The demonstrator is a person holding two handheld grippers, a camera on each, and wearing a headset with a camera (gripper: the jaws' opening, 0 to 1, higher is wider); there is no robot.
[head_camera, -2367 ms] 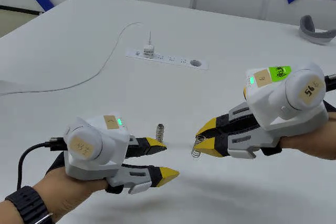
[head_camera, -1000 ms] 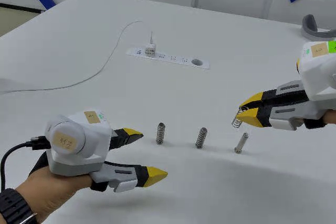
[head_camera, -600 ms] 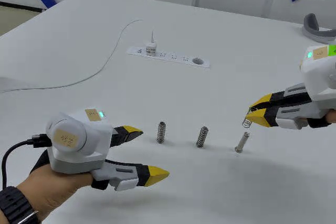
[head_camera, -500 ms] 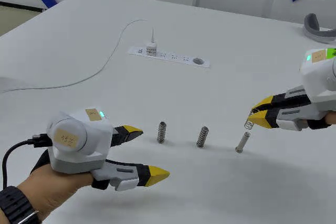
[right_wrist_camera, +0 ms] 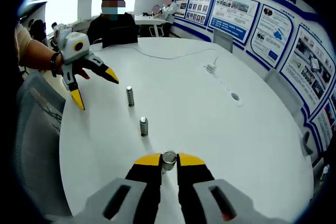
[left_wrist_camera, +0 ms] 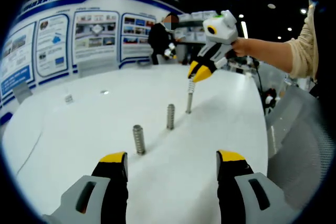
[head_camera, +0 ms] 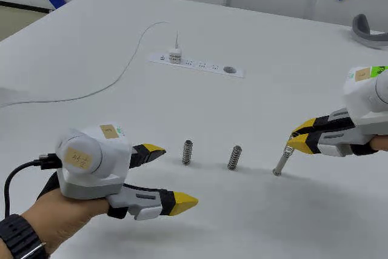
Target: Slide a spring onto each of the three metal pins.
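Coiled spring (right_wrist_camera: 168, 157) of fine grey steel wire, seen end-on as a small open ring, sits closest to us in the right gripper view. It is pinched between the yellow tips of our right hand-held gripper (right_wrist_camera: 169, 161), a white body whose black jaws are drawn narrow around it. From the head view we see the coil hanging just below those tips, its lower end meeting the top of the bare silver pin (head_camera: 279, 164). That pin stands slightly tilted on the white counter (head_camera: 254, 222); we cannot tell whether the coil has gone over its tip.

Further along the row stands the middle pin (right_wrist_camera: 143, 126), upright and wrapped in a close-wound grey spring. Beyond it the far pin (right_wrist_camera: 129, 96) is dressed the same way, the three well apart in one line.

Past that end we hold the left hand-held gripper (right_wrist_camera: 95, 90), its yellow-tipped jaws spread wide and holding nothing.

Farthest off, a white power strip (head_camera: 197, 65) lies flat, a thin white cable (head_camera: 103, 89) curving away from it.
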